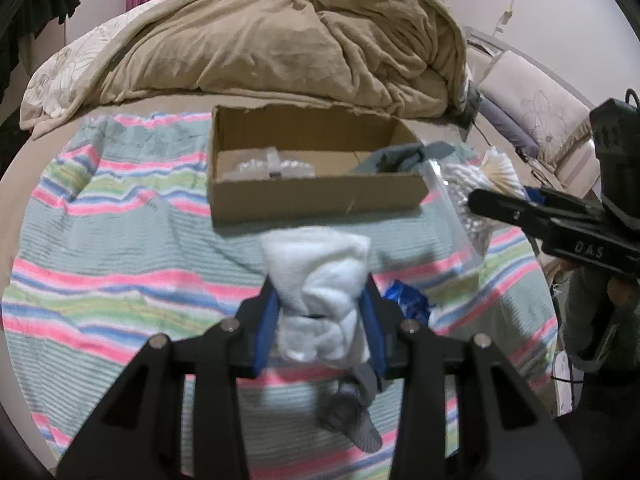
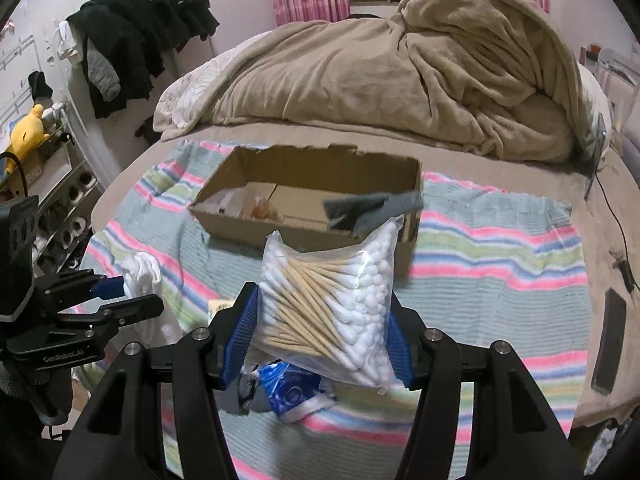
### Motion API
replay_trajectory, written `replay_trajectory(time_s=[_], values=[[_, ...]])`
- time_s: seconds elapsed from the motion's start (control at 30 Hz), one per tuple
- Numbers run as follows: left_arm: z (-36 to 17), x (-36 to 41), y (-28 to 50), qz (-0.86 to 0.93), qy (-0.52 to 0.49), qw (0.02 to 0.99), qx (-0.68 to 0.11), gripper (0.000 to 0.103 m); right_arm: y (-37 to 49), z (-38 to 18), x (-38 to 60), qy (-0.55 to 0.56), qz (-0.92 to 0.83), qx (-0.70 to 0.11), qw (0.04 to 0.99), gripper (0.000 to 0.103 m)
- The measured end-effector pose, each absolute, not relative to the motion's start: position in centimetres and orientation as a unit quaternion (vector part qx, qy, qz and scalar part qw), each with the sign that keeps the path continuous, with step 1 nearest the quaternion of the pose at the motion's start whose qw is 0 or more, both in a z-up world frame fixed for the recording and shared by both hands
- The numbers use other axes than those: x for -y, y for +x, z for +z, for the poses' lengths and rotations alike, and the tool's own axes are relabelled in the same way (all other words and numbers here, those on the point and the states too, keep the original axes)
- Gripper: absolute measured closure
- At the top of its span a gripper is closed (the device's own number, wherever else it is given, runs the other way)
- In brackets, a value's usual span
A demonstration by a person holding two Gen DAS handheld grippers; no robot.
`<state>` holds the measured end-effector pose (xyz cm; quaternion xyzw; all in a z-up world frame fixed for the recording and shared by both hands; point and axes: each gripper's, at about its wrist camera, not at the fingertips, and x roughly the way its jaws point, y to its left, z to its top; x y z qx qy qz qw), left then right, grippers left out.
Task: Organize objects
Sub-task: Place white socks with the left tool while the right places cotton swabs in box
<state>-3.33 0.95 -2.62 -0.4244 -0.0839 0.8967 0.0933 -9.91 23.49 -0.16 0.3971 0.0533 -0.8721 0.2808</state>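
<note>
My left gripper (image 1: 320, 316) is shut on a rolled white cloth (image 1: 320, 280) and holds it above the striped blanket (image 1: 120, 240), in front of the open cardboard box (image 1: 316, 196). My right gripper (image 2: 320, 320) is shut on a clear bag of cotton swabs (image 2: 328, 296), held just before the box (image 2: 304, 236). A grey cloth (image 2: 368, 208) hangs over the box's right front rim. Clear plastic items (image 1: 272, 168) lie inside the box. The right gripper also shows at the right of the left wrist view (image 1: 532, 212).
A blue and white packet (image 2: 288, 392) and a grey sock (image 1: 352, 412) lie on the blanket below the grippers. A bunched tan duvet (image 1: 300, 44) fills the bed behind the box. A dark phone (image 2: 608, 340) lies at the right bed edge.
</note>
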Motion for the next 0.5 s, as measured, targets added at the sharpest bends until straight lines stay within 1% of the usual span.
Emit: replay_trajectory(time_s=[0.5], values=[[-0.6, 1.4, -9.6, 0.912, -0.395, 0.084, 0.079, 0.063, -14.6, 0.4, -20.6, 0.388, -0.871, -0.056, 0.297, 0.042]])
